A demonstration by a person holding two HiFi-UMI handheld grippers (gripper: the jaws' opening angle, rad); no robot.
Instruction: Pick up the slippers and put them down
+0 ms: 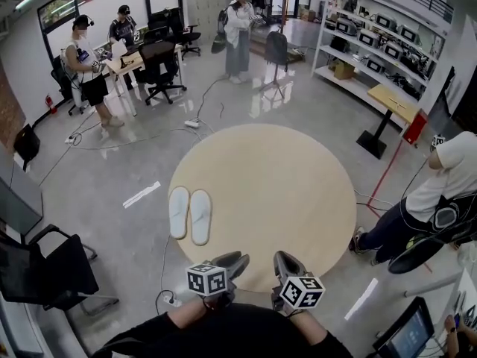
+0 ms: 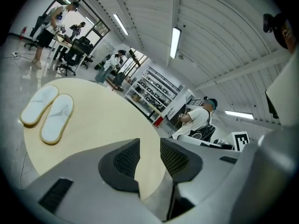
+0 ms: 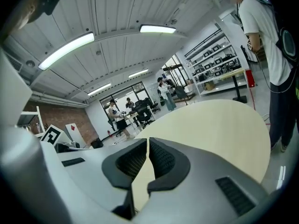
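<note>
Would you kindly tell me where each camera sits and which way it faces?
Head view: on the person's head, facing steeply down at the round table, the slippers, dark sleeves, the left gripper and right gripper.
Left gripper view: on the left gripper, facing along its open, empty jaws across the table to the slippers.
Right gripper view: on the right gripper, facing along its shut jaws over the table; no slippers.
Shared: head and left gripper views both show the slippers.
</note>
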